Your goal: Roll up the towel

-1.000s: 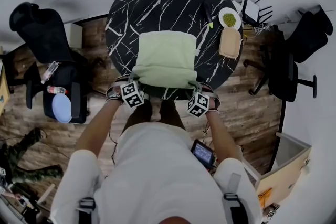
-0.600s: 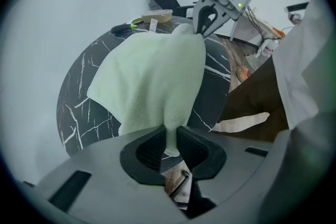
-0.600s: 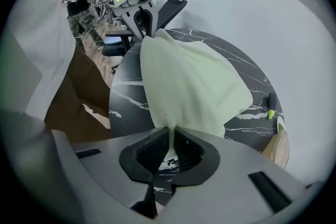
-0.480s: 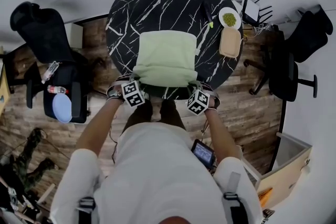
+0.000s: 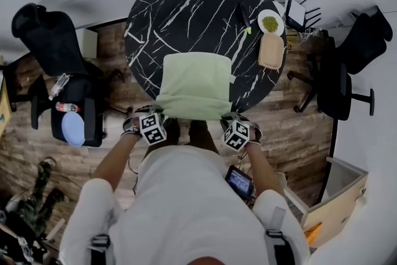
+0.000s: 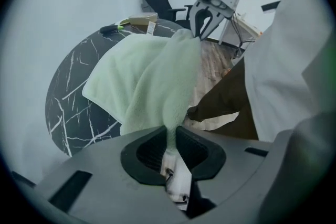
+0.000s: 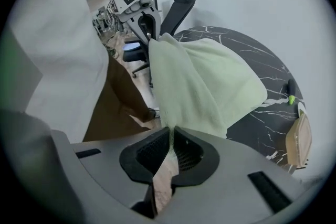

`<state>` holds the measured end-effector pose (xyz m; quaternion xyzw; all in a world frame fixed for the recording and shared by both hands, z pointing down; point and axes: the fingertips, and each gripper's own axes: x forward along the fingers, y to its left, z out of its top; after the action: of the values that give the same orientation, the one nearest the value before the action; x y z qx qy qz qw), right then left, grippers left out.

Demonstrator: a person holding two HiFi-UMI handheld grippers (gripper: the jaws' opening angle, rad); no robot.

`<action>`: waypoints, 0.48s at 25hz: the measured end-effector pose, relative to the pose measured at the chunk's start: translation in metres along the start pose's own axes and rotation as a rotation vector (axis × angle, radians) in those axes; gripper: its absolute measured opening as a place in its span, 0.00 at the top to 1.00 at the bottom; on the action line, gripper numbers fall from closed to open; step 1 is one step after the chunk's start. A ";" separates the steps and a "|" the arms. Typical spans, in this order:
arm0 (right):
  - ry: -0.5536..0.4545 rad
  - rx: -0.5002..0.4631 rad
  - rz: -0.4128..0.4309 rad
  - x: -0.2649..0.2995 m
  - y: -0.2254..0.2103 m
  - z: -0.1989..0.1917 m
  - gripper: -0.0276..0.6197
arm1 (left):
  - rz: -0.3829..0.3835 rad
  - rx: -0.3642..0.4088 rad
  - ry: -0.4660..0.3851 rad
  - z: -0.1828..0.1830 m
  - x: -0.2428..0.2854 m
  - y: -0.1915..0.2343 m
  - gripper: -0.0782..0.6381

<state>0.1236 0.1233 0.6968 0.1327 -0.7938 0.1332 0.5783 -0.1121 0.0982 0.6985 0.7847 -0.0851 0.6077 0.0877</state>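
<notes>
**Towel pinched at both near corners, near table edge**

Towel: pale green, plush nap, rectangular outline from the head view. Not rolled. Far part lies flat on the near half of the round black marbled table. The near edge is lifted clear of the tabletop and hangs past the table's near rim, in front of the person. A small white tag shows at its right edge. Soft lengthwise folds run down from each held corner. It may be a doubled layer, but the head view is too coarse to settle that.

Left gripper: jaws narrow, clamped on the towel's near-left corner, with cloth bunched between the pads.

Right gripper: jaws almost together, pinching a thin fold of the near-right corner.

The near edge spans from one gripper to the other with slight sag. Both grippers point steeply down.

A plate and board sit at the table's right rim, well apart from the towel.
</notes>
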 end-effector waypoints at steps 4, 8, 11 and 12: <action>-0.014 0.026 0.091 -0.016 0.020 0.000 0.93 | -0.041 -0.018 -0.014 -0.005 -0.014 -0.017 0.82; -0.062 0.068 0.114 -0.034 0.012 0.011 0.93 | -0.017 -0.031 -0.039 0.001 -0.028 -0.007 0.81; -0.081 0.084 0.110 -0.044 -0.005 0.020 0.93 | -0.011 -0.033 -0.054 0.011 -0.037 0.008 0.81; -0.087 0.092 0.109 -0.046 -0.011 0.022 0.93 | -0.019 -0.037 -0.057 0.014 -0.040 0.013 0.81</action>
<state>0.1219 0.1077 0.6476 0.1212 -0.8174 0.1951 0.5284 -0.1115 0.0829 0.6568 0.8008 -0.0914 0.5824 0.1055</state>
